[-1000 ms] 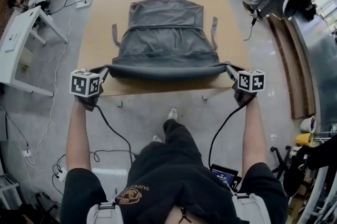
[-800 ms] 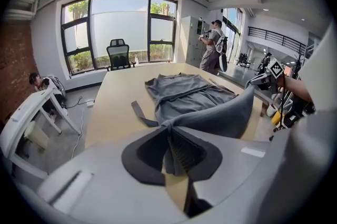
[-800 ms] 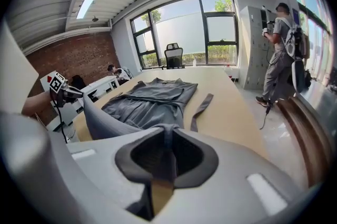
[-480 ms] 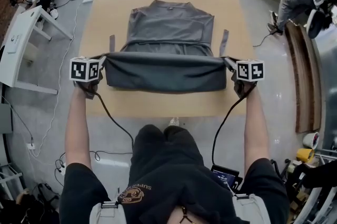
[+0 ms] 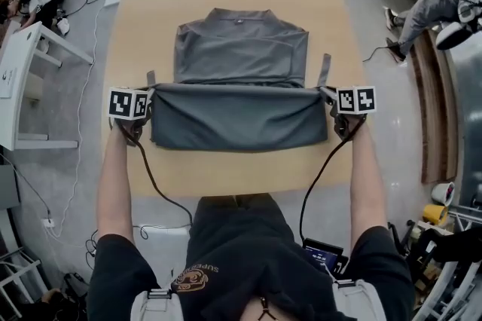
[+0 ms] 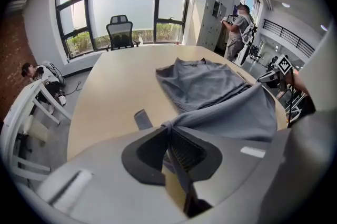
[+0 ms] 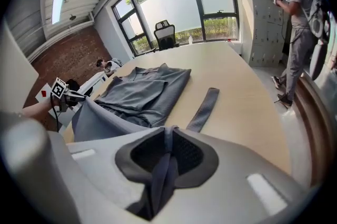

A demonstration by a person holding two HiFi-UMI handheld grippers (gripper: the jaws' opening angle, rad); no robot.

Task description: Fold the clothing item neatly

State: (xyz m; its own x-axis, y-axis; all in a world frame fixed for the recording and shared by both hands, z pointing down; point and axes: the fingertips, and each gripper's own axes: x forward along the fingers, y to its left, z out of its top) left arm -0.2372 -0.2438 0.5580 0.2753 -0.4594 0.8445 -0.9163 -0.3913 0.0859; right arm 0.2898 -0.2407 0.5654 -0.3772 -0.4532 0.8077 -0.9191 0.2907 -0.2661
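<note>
Jaws of left gripper (image 5: 149,94), right gripper (image 5: 326,93) pinch garment (image 5: 241,52).

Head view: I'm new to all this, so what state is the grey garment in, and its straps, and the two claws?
grey garment: spread on the table, near edge lifted and doubled over towards its middle
left claw: shut on the garment's near left corner
right claw: shut on the garment's near right corner
left strap: flat on the table, sticking out sideways
right strap: flat on the table, sticking out sideways

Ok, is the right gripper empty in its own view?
No, the right gripper is shut on a bunched edge of the grey garment, which runs between its jaws.
</note>
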